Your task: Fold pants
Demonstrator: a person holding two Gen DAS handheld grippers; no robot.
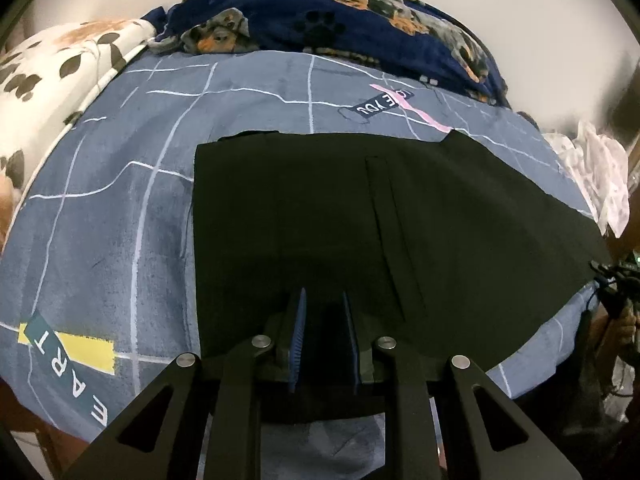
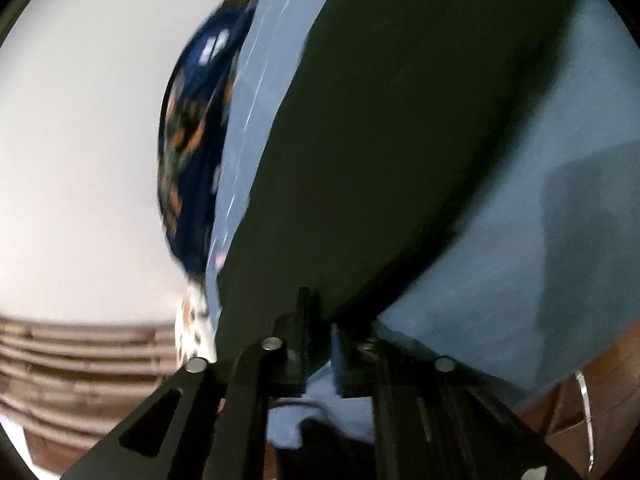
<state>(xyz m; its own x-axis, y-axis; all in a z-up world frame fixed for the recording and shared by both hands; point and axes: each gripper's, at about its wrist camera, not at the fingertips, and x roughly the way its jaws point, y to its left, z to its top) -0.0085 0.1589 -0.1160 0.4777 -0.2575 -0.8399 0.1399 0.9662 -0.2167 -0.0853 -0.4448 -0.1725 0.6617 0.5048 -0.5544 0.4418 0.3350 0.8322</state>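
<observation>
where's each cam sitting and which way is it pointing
Left wrist: on the left gripper, looking forward across the black pants on the blue bedsheet towards the dog-print blanket; its own fingers show.
Right wrist: on the right gripper, rolled sideways and blurred, low at the pants' edge.
Shared: pants, bedsheet, blanket.

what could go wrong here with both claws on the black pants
1. The left claw sits at the near edge of the black pants with its pads apart, so lifting now could miss the cloth.
2. The right claw view is blurred and tilted; a fast move could drag the hem crooked.
3. The blue bedsheet lies right under the pants, so a pinch might catch it too.
</observation>
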